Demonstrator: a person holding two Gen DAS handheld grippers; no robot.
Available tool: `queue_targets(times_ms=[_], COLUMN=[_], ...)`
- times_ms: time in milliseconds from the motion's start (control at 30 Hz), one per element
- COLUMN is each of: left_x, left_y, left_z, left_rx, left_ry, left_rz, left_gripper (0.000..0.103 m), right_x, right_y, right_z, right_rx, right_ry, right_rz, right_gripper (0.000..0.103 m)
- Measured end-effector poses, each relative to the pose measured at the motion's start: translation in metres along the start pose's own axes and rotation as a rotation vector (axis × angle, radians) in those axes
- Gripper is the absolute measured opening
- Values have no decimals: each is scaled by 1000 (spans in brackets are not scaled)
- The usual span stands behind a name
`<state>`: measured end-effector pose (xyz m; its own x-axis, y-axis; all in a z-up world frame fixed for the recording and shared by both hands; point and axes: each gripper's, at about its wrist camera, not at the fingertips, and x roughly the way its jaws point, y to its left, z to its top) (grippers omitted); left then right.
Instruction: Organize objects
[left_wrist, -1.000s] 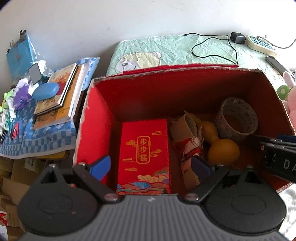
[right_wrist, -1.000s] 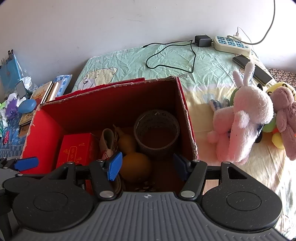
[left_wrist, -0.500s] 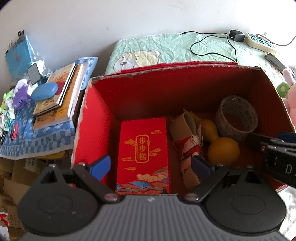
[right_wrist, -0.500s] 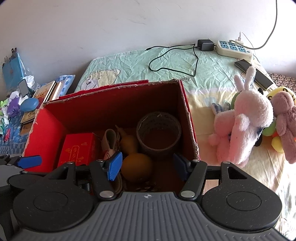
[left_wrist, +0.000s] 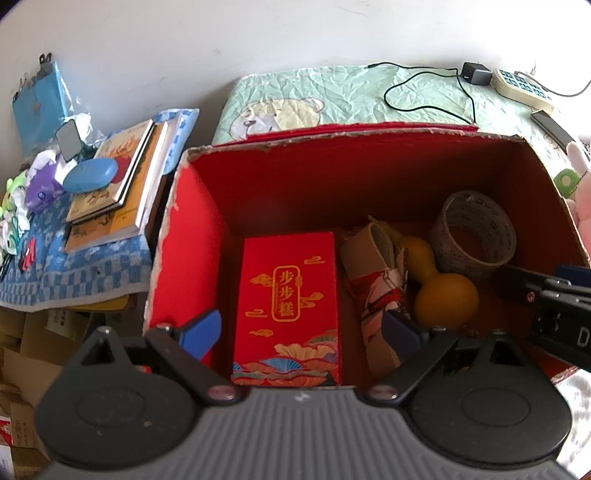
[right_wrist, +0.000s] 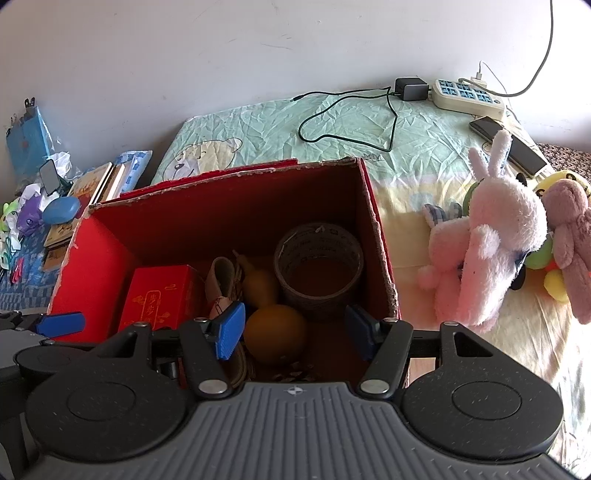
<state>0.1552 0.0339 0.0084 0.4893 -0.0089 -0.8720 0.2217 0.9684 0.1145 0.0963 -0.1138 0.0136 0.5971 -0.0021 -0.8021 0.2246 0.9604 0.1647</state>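
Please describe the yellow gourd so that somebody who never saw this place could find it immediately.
Look into the open red box standing on the bed. On its floor, between a rolled printed cloth and a wide tape roll, lies the gourd. It alone is smooth, yellow-orange and shaped as two bulbs, small above large.

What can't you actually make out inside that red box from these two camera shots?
- Near end of the box floor: hidden in both views by the gripper bodies.
- Patterned roll: lower end hidden by the left gripper finger; what it is, unclear.
- Small dark bits beside the gourd: too small, shadowed.
- Tape roll: print illegible.
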Motion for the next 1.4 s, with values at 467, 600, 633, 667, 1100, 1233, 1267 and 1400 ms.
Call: queue_targets(times_ms=[467,600,633,667,1100,1233,1267,1400], left_x=[2,3,4,4,5,5,5,5], left_y=[0,0,0,0,1,2,1,1], left_z=[-1,-1,-1,-2,-1,-2,-2,-2], left_rx=[-6,-11,-11,-11,-15,-14,-13,-15], left_ry=[13,22,23,23,22,22,22,25], left_rz=[-11,-18,-20,-20,-18,-18,-19,-19], left_gripper=[94,94,94,94,94,94,94,94], right_x=[0,0,0,0,2,2,2,2], right_y=[0,1,0,0,-1,0,0,-1], right_z=[-2,-2,-2,-2,1,1,0,1], right_rx=[-3,-5,-6,-7,-3,-11,-10,-5], right_ry=[11,5,5,5,10,13,15,16], right_rz=[5,-2,-3,-4,3,2,1,1], right_gripper=[62,62,62,62,62,62,62,62])
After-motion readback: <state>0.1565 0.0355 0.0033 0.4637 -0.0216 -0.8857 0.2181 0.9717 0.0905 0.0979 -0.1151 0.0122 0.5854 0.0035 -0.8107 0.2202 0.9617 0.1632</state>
